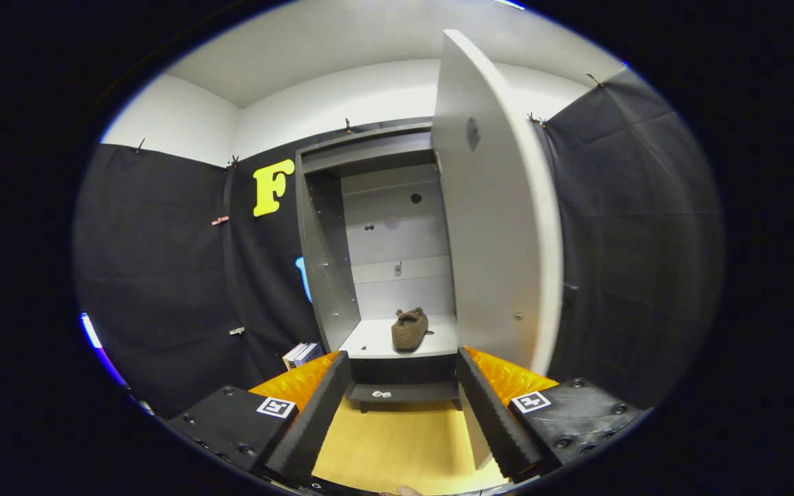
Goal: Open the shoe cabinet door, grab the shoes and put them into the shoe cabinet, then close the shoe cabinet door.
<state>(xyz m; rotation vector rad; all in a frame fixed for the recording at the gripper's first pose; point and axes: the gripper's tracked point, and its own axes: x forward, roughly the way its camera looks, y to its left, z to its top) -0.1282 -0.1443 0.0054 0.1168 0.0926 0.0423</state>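
Observation:
A grey shoe cabinet (321, 262) stands ahead against the black booth wall. Its door (490, 227) is swung wide open on the right, its edge toward me. A brown shoe (409, 328) rests on the cabinet's lower shelf (376, 341), toe toward me. My gripper (402, 386) is open with nothing between its black ribbed fingers (314, 413). It is held back from the cabinet, and the shoe lies beyond the fingers, between their lines. The right finger sits close to the bottom edge of the open door.
Below the shelf is a dark low ledge (404, 393) with a small white item (381, 394) on it. Some white boxes or books (302, 354) lie on the floor left of the cabinet. Wooden floor (397, 448) spreads between me and the cabinet.

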